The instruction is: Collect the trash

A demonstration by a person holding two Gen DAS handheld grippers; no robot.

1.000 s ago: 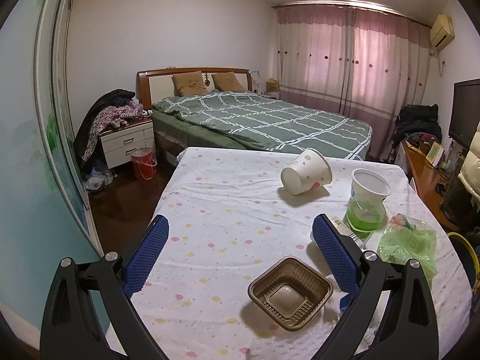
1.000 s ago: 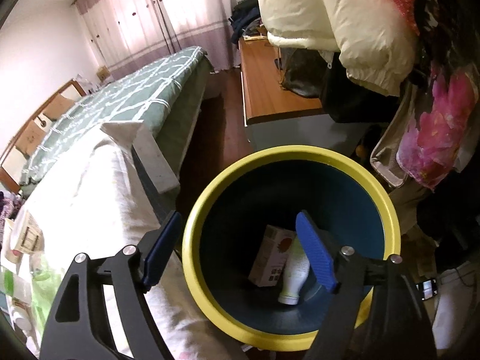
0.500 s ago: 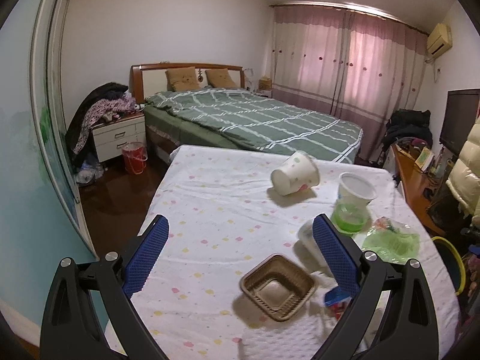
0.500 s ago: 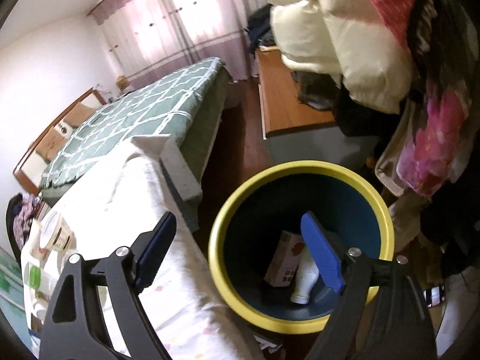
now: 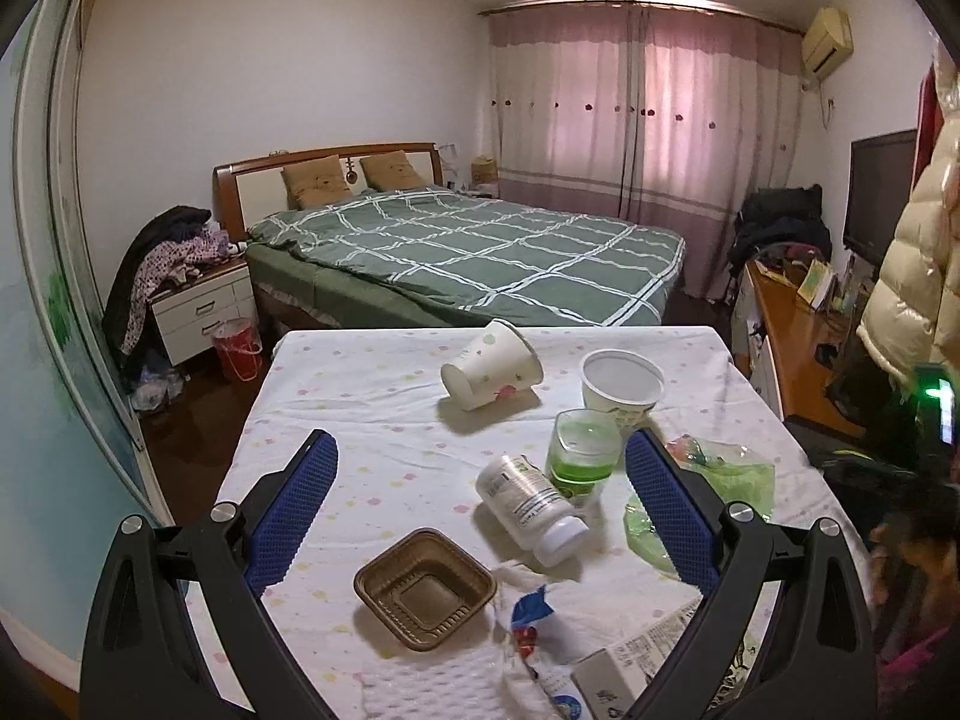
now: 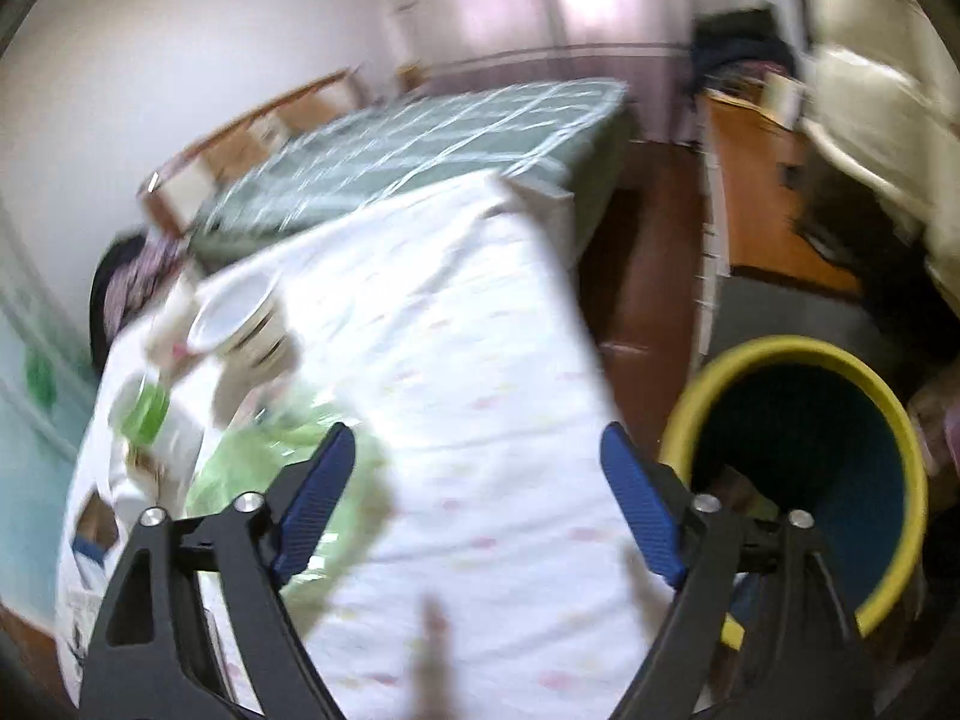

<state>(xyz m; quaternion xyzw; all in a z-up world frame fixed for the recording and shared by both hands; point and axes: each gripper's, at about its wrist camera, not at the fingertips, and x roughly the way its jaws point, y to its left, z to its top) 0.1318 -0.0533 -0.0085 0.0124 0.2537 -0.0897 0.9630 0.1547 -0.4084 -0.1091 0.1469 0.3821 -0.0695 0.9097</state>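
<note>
Trash lies on a table under a dotted white cloth [image 5: 372, 396]. A brown plastic tray [image 5: 425, 588], a tipped white pill bottle [image 5: 531, 501], a green-tinted clear cup [image 5: 582, 447], a white bowl [image 5: 622, 381], a paper cup on its side [image 5: 489, 363] and a green plastic bag [image 5: 720, 480] are spread there. My left gripper [image 5: 477, 507] hangs open above them, holding nothing. My right gripper [image 6: 477, 495], blurred, stands over the cloth [image 6: 480, 360] with its jaws closing and nothing between them. The yellow-rimmed bin [image 6: 804, 480] is at its right.
Wrappers and a small carton [image 5: 606, 681] lie at the table's near edge. Beyond the table is a bed with a green checked cover [image 5: 480, 246], a nightstand [image 5: 198, 312] and a red bucket [image 5: 237, 342]. A wooden desk [image 5: 792, 336] and hanging coats [image 5: 912, 252] are on the right.
The left gripper has drawn back and up, so the pill bottle and wrappers now show. The right gripper swung left from over the bin to over the table, rolling as it went.
</note>
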